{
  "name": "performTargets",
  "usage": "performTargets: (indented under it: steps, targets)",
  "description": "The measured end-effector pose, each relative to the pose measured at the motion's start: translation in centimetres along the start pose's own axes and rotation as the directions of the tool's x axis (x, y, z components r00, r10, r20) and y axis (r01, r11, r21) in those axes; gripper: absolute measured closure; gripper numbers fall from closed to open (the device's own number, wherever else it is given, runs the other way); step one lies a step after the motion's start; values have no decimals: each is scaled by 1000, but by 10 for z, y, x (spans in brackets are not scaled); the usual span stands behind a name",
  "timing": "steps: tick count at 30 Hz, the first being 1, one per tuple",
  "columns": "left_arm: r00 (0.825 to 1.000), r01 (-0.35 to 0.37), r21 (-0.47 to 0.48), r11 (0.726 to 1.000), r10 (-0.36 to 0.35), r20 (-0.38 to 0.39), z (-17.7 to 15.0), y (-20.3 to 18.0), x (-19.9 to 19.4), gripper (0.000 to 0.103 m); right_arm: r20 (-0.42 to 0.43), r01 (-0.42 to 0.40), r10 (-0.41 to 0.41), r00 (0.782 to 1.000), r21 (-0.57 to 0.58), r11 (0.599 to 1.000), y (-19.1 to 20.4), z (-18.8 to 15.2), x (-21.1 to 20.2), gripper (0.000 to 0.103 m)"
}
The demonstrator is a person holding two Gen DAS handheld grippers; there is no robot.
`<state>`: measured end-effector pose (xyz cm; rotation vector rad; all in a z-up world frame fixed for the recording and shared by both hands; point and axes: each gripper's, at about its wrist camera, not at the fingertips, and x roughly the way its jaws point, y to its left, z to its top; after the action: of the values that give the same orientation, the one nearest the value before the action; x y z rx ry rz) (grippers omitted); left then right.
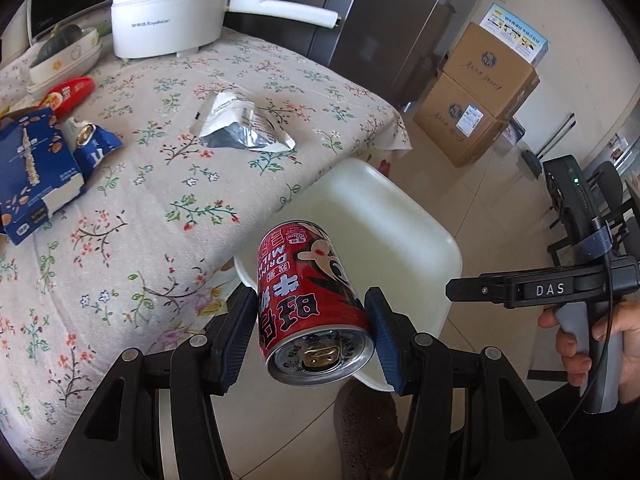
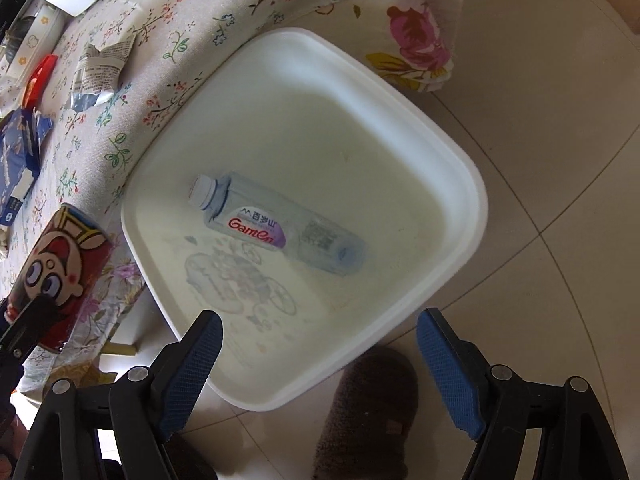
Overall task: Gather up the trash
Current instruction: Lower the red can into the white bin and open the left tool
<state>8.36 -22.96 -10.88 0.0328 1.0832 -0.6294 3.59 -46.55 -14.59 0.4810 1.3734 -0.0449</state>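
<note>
Bin (image 2: 452,184) sits on floor just beside table (image 1: 132,208) edge; bottle (image 2: 276,224) lies on its side in bin. Can (image 1: 312,304) is between left gripper (image 1: 312,320) pads, above bin's near rim. On table: foil wrapper (image 1: 240,124) mid, boxes (image 1: 32,172) left, pot (image 1: 168,12) behind.

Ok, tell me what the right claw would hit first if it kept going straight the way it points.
Probably the white plastic bin: the open right claw points into it, toward the clear plastic water bottle on its bottom.

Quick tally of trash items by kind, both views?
Cans: 1, red milk can in the left gripper
Bottles: 1, water bottle in the white bin
Wrappers/packs on the table: 4, silver, red, blue box, torn blue
Total: 6
</note>
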Motion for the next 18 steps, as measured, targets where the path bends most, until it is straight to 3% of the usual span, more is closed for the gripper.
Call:
performTargets:
  steps: [9, 12, 16, 18]
  targets:
    - [1000, 2, 17, 1000, -2, -11, 7, -7, 29, 45, 36, 16, -16, 999, 2, 1000, -3, 4, -10, 19]
    - [1000, -27, 41, 999, 26, 8, 9, -8, 28, 44, 51, 19, -19, 999, -3, 1000, -3, 3, -15, 19]
    - [998, -61, 35, 998, 60, 26, 12, -1, 14, 30, 84, 36, -36, 996, -4, 999, -3, 2, -26, 19]
    - [997, -63, 16, 998, 62, 38, 12, 7, 5, 28, 109, 51, -49, 993, -13, 999, 0, 2, -33, 19]
